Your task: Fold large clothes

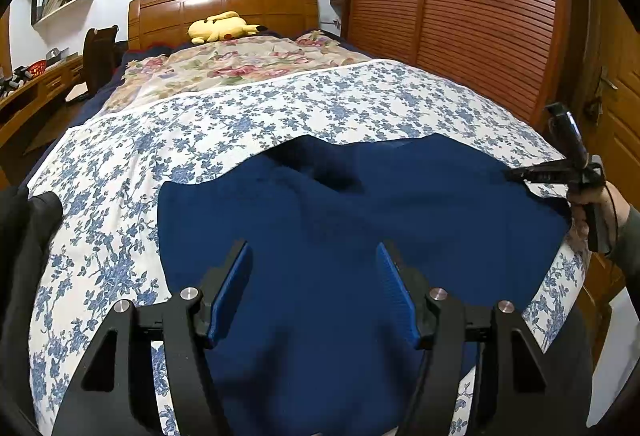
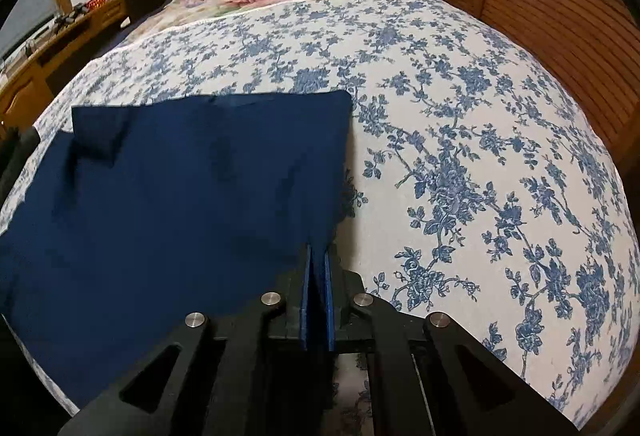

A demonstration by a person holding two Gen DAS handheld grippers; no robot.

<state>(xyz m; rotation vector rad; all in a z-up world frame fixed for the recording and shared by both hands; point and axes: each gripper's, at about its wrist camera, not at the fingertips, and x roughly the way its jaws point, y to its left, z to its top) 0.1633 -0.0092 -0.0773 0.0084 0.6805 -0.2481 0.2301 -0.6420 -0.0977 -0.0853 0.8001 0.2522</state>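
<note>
My left gripper (image 1: 314, 292) hangs wide apart over the near part of the navy garment (image 1: 340, 236), its blue pads clear of the cloth. The garment lies spread on the blue-flowered bedspread (image 1: 280, 104), toward its near edge. My right gripper (image 2: 318, 260) pinches the garment's right edge.

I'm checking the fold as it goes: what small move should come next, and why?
Probably lift the right gripper a little and carry the edge across. It is shut on the right edge of the navy garment, which lies mostly flat on the floral sheet. The left gripper hovers open over the cloth, holding nothing, so it might pinch the near edge first.
</note>
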